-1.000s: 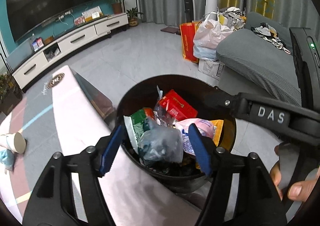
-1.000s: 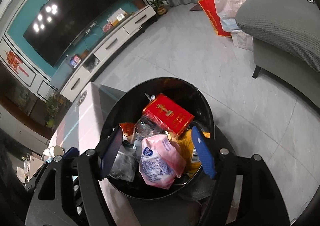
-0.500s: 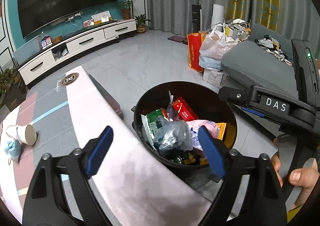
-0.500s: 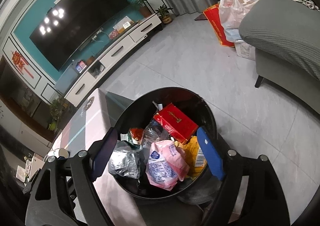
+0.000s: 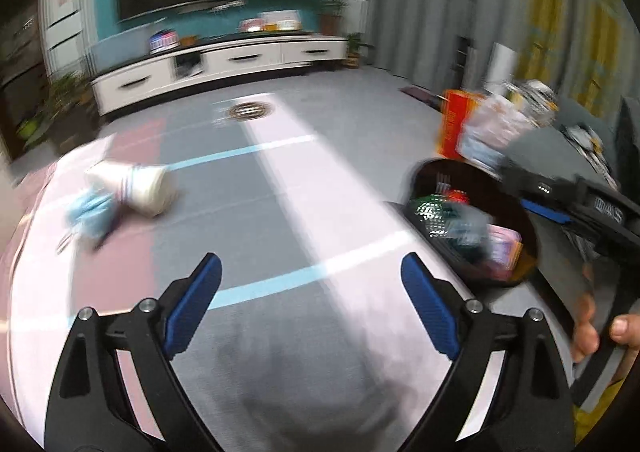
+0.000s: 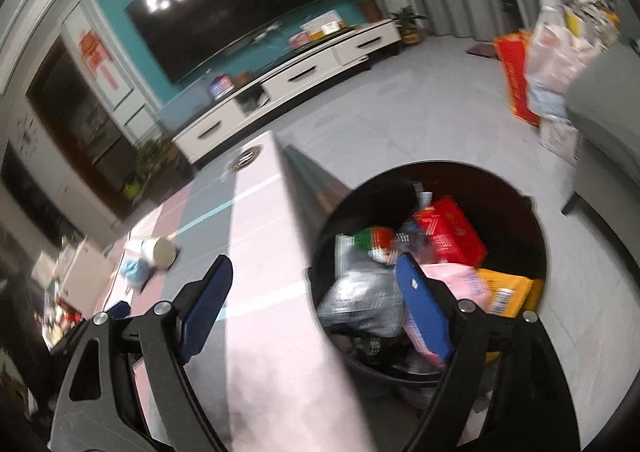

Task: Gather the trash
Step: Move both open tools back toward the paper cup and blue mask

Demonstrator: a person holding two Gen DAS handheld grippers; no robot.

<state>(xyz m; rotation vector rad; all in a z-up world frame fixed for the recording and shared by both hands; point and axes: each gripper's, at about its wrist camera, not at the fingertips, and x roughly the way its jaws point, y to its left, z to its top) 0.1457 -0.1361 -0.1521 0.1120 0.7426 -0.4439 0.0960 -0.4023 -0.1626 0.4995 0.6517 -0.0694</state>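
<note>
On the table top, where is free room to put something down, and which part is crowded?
The table is bare from the paper cup across to the edge beside the bin, and in front of the left hand-held gripper. Crowded: the far left part, where the cup and blue tissue lie; the bin is heaped.

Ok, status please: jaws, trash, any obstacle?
Both grippers open, empty. Paper cup and blue wad lie on table; bin full. Path clear.
</note>
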